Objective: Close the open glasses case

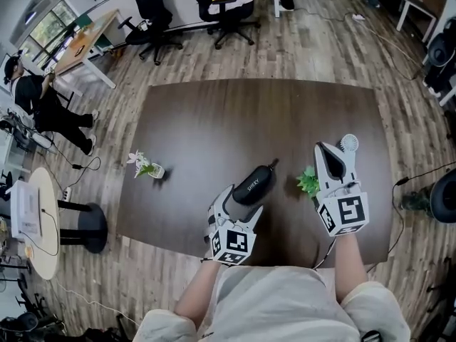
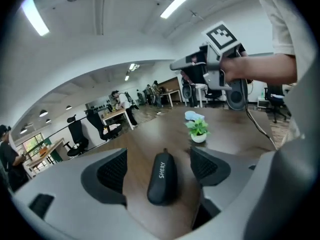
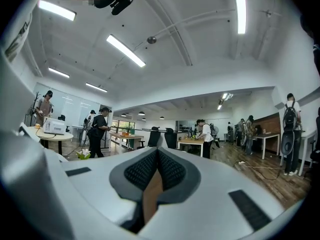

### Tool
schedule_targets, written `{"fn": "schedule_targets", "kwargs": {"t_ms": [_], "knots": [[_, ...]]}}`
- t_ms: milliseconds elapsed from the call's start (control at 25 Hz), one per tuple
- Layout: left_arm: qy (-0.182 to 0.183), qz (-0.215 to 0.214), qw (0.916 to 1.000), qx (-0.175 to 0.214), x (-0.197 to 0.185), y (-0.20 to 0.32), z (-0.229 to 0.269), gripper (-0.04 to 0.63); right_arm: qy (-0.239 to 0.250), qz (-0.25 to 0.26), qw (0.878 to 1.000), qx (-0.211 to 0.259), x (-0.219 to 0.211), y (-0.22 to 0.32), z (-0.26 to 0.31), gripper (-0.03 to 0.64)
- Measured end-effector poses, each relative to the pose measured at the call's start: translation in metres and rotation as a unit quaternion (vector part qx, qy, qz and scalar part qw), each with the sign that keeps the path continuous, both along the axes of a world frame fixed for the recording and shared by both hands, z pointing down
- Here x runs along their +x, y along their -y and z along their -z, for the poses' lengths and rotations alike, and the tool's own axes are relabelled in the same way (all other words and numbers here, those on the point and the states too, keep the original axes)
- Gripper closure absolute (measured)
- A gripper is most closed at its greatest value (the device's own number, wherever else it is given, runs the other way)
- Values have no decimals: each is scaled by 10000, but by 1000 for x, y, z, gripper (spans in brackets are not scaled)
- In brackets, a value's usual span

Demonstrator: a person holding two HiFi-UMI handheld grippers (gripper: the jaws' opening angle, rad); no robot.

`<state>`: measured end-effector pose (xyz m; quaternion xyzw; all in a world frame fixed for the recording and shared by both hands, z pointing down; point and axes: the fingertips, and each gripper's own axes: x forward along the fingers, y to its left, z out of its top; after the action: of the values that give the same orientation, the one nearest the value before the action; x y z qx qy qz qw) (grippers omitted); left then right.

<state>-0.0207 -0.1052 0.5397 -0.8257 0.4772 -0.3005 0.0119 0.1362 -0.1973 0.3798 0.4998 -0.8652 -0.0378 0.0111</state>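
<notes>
Left gripper tilts down, jaws wide apart either side of the glasses case, pads off it. The case lies flat near the plant, on its left, long axis along the jaws, pointing away from the person. Right gripper is level above the plant, jaws together, empty.

Case end perhaps behind hand-held gripper

My left gripper angles down toward the desk, close to my body, its fingers spread wide apart. My right gripper points level and away from me, its fingers pressed together. My left forearm and right forearm both reach forward.
</notes>
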Motion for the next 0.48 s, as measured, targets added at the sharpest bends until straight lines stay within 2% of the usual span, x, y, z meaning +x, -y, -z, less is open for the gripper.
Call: {"fn": "schedule_targets", "kwargs": {"t_ms": [200, 320, 480], "knots": [[640, -393, 9962, -444, 14, -10, -40, 202, 8, 43, 10000, -74, -5, -3, -9, 615], [1126, -666, 9878, -844, 20, -10, -69, 216, -1, 18, 9999, -131, -3, -3, -14, 615], [1530, -879, 9773, -1172, 23, -5, -100, 216, -12, 26, 9999, -156, -3, -4, -19, 615]]}}
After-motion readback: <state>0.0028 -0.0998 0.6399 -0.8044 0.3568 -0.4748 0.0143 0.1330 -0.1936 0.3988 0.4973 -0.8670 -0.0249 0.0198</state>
